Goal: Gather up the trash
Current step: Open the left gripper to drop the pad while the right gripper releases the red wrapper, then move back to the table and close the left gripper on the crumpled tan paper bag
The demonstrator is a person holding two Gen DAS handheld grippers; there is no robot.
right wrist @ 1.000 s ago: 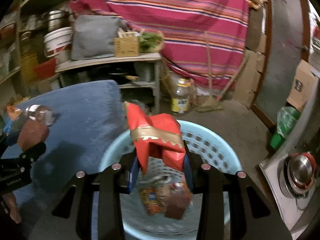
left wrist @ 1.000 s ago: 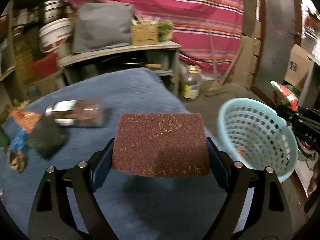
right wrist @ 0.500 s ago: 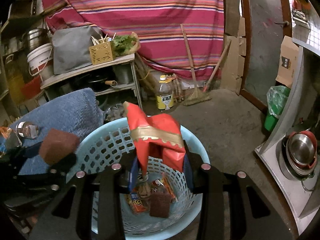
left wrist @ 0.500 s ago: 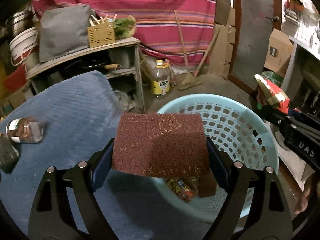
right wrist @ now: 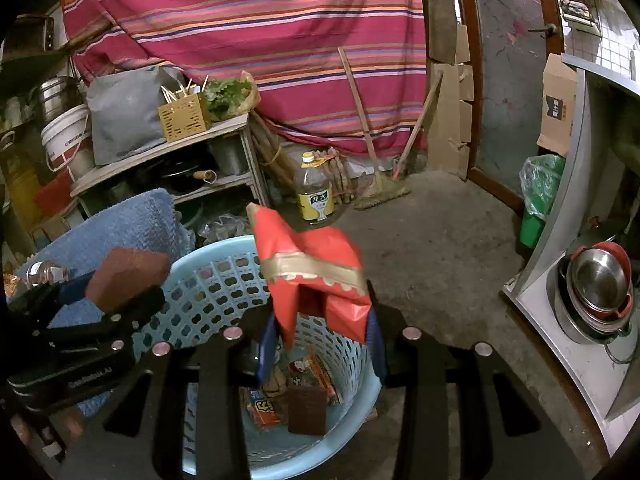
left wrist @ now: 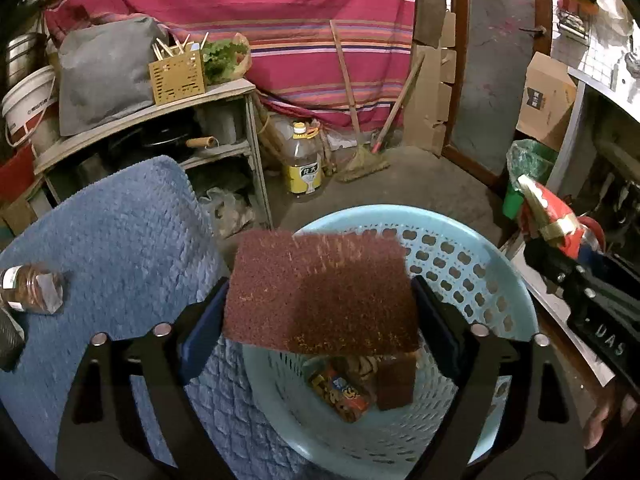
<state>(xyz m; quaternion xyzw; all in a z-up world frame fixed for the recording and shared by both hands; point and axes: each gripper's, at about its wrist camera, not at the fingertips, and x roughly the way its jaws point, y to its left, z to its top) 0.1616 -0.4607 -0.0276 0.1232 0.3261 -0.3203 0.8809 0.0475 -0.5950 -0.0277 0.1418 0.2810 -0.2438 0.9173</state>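
Observation:
My left gripper (left wrist: 320,308) is shut on a brown scouring pad (left wrist: 320,292) and holds it over the near rim of the light blue basket (left wrist: 460,264). The pad also shows in the right wrist view (right wrist: 128,276). My right gripper (right wrist: 320,332) is shut on a red and gold wrapper (right wrist: 312,276) above the basket (right wrist: 200,280). The wrapper shows at the right of the left wrist view (left wrist: 552,220). Inside the basket lie snack packets (right wrist: 264,404) and another brown pad (right wrist: 306,410).
A blue towel-covered table (left wrist: 112,240) holds a small jar (left wrist: 32,288) at the left. A wooden shelf (left wrist: 160,128), an oil bottle (left wrist: 306,160) and a broom (left wrist: 360,156) stand behind. A metal counter with bowls (right wrist: 600,284) is on the right.
Both grippers have moved right, from over the table to over the basket. The jar and table have slid left in view. Both still hold their items.

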